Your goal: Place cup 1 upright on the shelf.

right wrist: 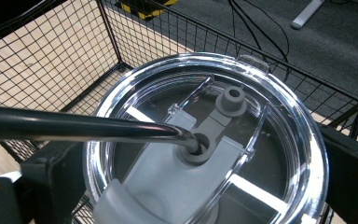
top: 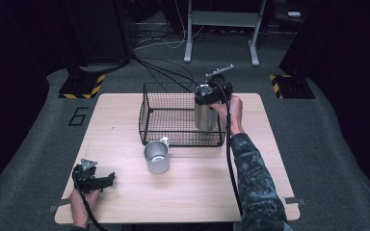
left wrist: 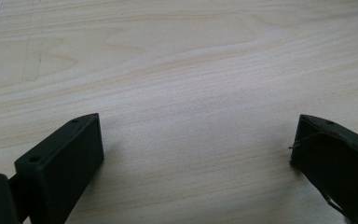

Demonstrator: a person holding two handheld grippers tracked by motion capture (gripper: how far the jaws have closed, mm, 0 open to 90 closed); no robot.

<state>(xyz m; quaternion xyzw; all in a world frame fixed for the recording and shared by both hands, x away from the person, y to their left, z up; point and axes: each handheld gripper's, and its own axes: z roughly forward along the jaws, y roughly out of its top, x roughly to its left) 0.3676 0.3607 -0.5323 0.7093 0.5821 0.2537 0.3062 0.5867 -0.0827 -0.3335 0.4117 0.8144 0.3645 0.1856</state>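
Observation:
A steel tumbler (top: 204, 118) with a clear lid (right wrist: 242, 154) and a bent metal straw (right wrist: 74, 126) stands upright inside the right end of a black wire basket (top: 147, 108). My right gripper (top: 212, 94) is shut on the tumbler just under its lid, one jaw on each side. I cannot tell whether the tumbler rests on the basket floor. A steel mug (top: 156, 156) with a handle stands on the table in front of the basket. My left gripper (top: 107, 180) is low at the table's near left corner, open, with bare wood between its jaws (left wrist: 196, 140).
The light wooden table (top: 197, 192) stands on grey carpet. Inside the basket (right wrist: 51, 56), the left part holds nothing. Cables and the white legs of a frame (top: 189, 48) lie on the floor beyond the table, with yellow-black striped bases (top: 79, 89) at either side.

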